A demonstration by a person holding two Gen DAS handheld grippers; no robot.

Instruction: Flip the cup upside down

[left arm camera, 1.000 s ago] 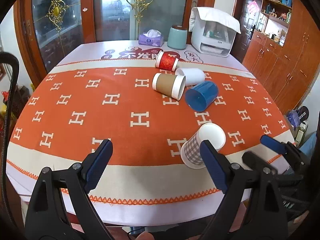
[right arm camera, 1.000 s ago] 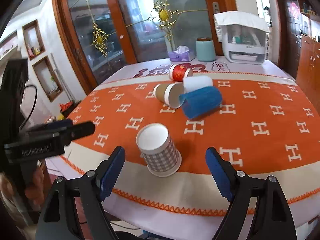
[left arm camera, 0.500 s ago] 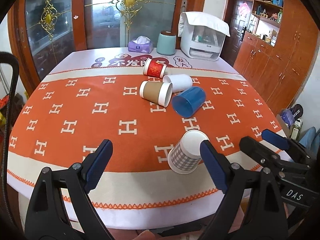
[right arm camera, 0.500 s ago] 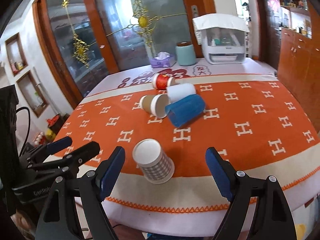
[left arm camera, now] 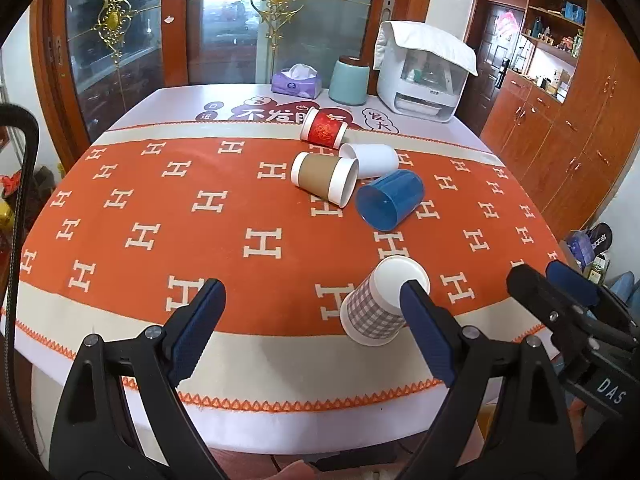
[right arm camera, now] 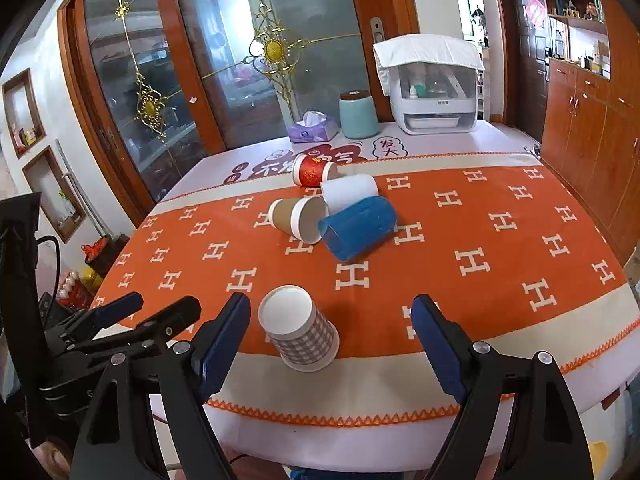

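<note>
The left gripper (left arm camera: pixel 312 316) is held with its jaws spread wide, the blue pads (left arm camera: pixel 424 332) seen at 7 and 5 o'clock of the left wrist view. The right gripper (right arm camera: pixel 332 340) is likewise held wide apart and level. Nothing is clasped by either. In the right wrist view, the left gripper is seen at 8 o'clock.

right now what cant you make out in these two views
- Checked cup: in the left wrist view a finger of the left gripper covers its right edge.
- White cup: in the right wrist view the blue cup hides its lower side.
- Red printed lettering: the red cup covers part of it.
- Shelf items: too small to identify.
</note>
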